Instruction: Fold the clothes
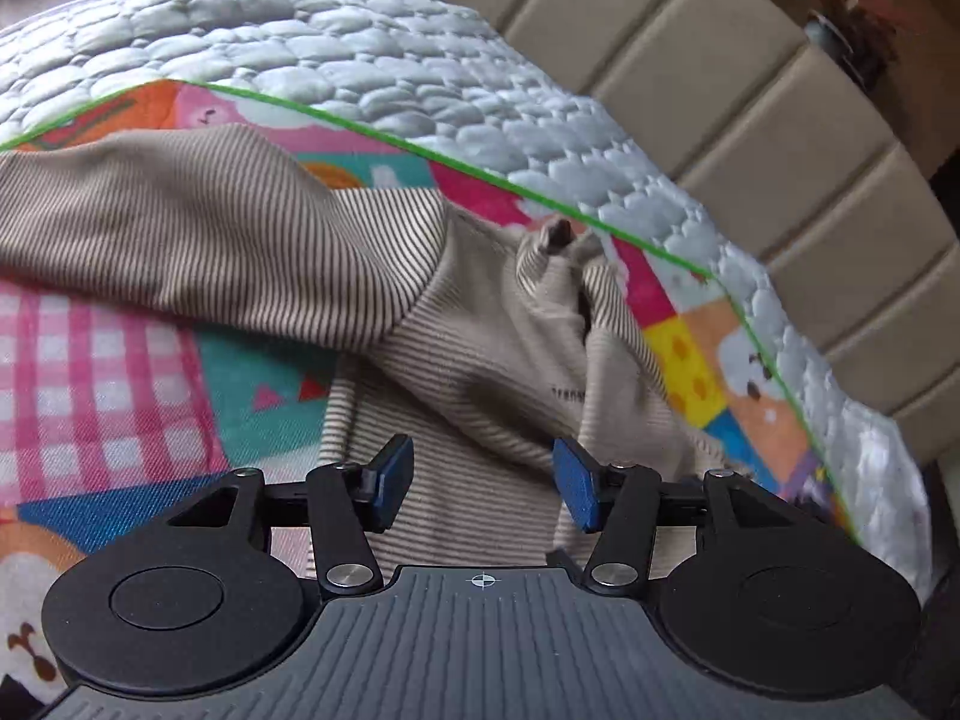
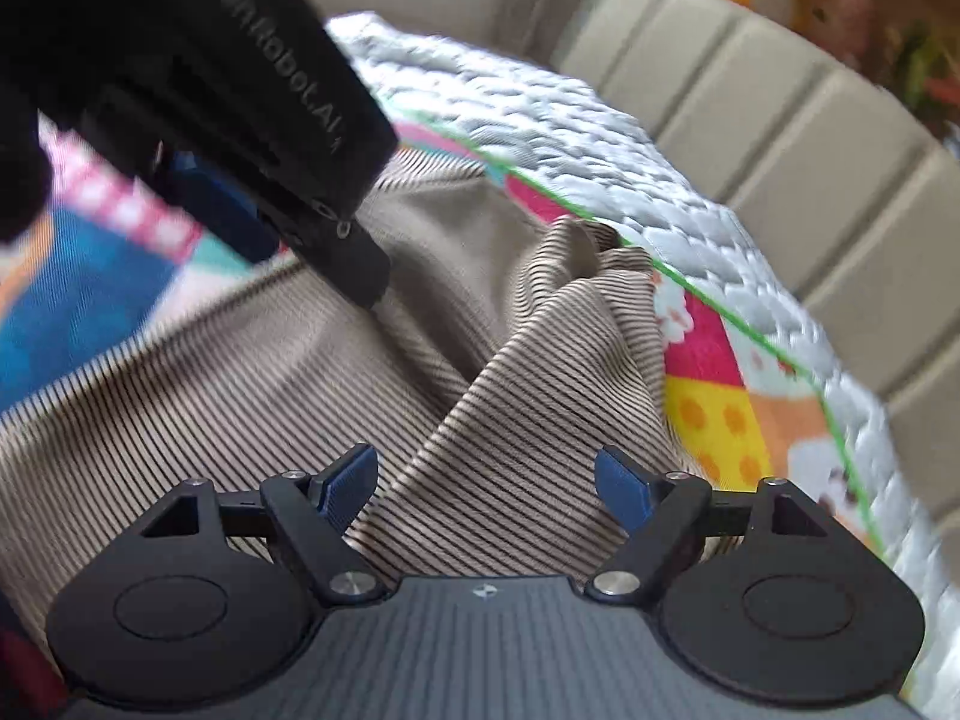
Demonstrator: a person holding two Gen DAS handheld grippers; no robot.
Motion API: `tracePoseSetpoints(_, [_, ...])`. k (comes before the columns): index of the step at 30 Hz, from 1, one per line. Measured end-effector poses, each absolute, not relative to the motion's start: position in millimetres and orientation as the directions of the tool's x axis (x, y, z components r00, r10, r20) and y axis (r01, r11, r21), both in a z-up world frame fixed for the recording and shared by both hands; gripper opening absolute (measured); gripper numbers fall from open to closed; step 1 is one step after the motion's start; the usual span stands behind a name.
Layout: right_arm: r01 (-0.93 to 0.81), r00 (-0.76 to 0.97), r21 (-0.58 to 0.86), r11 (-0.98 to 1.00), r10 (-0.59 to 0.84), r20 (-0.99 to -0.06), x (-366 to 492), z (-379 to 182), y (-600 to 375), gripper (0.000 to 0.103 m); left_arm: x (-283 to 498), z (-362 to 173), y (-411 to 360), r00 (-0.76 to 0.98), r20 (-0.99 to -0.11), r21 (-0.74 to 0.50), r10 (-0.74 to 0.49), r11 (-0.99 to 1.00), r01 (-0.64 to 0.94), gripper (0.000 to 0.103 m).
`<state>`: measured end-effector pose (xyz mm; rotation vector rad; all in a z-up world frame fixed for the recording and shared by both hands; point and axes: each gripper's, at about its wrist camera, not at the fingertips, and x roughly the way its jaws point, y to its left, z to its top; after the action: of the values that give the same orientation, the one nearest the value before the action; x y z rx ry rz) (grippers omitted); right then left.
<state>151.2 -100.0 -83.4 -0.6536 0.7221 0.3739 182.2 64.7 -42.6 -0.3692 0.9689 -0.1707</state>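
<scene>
- Bed (image 1: 372, 42) with pale quilted cover carries a bright patchwork play mat (image 1: 108, 354); on the mat lies the task's thing.
- Striped beige garment (image 1: 198, 228), crumpled and bunched, not lying flat; thin knit, so probably light, limp and stretchy; likely best taken at a seam or hem, not mid-panel.
- Left tool (image 1: 483, 483) hangs over it, blue pads apart, gripping nothing.
- Right tool (image 2: 486, 483) likewise spread wide above a raised fold (image 2: 540, 360).

Shirt (image 1: 240, 222) lies on mat (image 1: 78, 348), frame centre; quilt (image 1: 336, 42) beneath, headboard (image 1: 750, 120) upper right.
</scene>
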Motion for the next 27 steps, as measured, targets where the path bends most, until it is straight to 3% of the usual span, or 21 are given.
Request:
tracePoseSetpoints(2, [-0.549,0.737,-0.549,0.630,0.055,-0.674,151.6,-89.0,-102.4,0.079,181.3,-49.2,66.4,0.556,-0.776,-0.356,-0.298,0.934,0.005,0.061])
tracePoseSetpoints(5, [-0.533,0.804,-0.724,0.437,-0.006,-0.595,160.5,-89.2,-128.7,0.082,187.0,-64.4,69.9,0.499,-0.782,-0.429,-0.373,0.903,0.003,0.064])
tracePoseSetpoints(10, [-0.341,0.917,-0.922,0.183,-0.149,-0.369,208.3,-94.1,-188.4,0.082,193.4,-79.6,55.3,0.422,-0.797,-0.457,-0.433,0.888,0.049,0.072])
tracePoseSetpoints(15, [-0.188,0.883,-0.949,0.255,-0.378,-0.277,287.0,-94.7,-257.8,0.079,194.7,-86.0,49.8,0.397,-0.815,-0.433,-0.423,0.899,0.067,0.072])
tracePoseSetpoints(17, [-0.191,0.844,-0.852,0.487,-0.361,-0.396,299.1,-72.7,-274.5,0.077,195.6,-86.0,49.9,0.393,-0.816,-0.433,-0.424,0.899,0.068,0.073])
tracePoseSetpoints(19, [-0.230,0.807,-0.620,0.750,-0.209,-0.553,291.8,-45.0,-282.9,0.077,196.3,-86.1,49.1,0.391,-0.814,-0.437,-0.429,0.896,0.074,0.079])
tracePoseSetpoints(21, [-0.277,0.753,-0.378,0.884,-0.045,-0.657,274.8,-33.9,-277.9,0.072,196.4,-86.1,47.8,0.391,-0.815,-0.433,-0.429,0.898,0.083,0.082])
tracePoseSetpoints(22, [-0.291,0.723,-0.246,0.924,0.044,-0.690,266.4,-28.5,-275.3,0.071,196.5,-86.1,47.1,0.391,-0.815,-0.430,-0.428,0.898,0.087,0.084])
tracePoseSetpoints(27, [-0.327,0.566,-0.020,0.945,0.179,-0.805,236.4,-61.7,-242.0,0.071,196.7,-86.0,43.9,0.391,-0.815,-0.419,-0.427,0.901,0.111,0.087])
